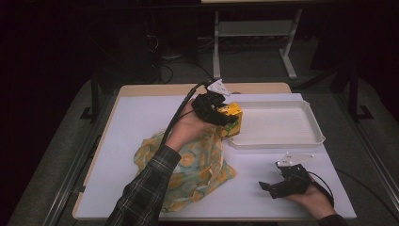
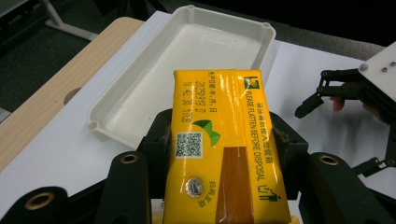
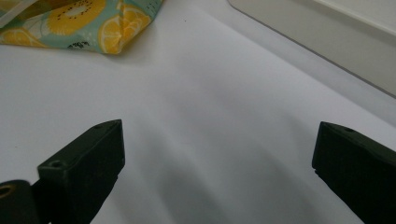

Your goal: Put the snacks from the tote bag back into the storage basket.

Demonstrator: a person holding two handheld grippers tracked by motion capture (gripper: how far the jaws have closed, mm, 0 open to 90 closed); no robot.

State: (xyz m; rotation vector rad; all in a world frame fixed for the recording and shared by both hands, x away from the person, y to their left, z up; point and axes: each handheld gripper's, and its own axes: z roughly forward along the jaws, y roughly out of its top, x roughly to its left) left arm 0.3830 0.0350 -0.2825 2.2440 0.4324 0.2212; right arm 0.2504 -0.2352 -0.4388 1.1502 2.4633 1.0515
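Note:
A yellow drink carton point(image 1: 231, 119) point(image 2: 224, 144) is held above the table, at the near left corner of the white tray point(image 1: 301, 140) point(image 2: 140, 93). My left gripper point(image 1: 225, 118) point(image 2: 224, 154) is shut on the carton, its jaws pressed against the two sides. A fruit-print cloth bag point(image 1: 197, 169) point(image 3: 84, 21) lies crumpled on the white mat under the left forearm. My right gripper point(image 1: 269, 188) point(image 3: 217, 158) rests low over the mat at the front right, jaws wide apart with nothing between them.
The tray holds nothing inside. The mat point(image 1: 136, 122) covers a wooden table whose bare edge point(image 1: 141, 89) runs along the back and left. Beyond the table stand a desk frame point(image 1: 287, 52) and cables on the floor.

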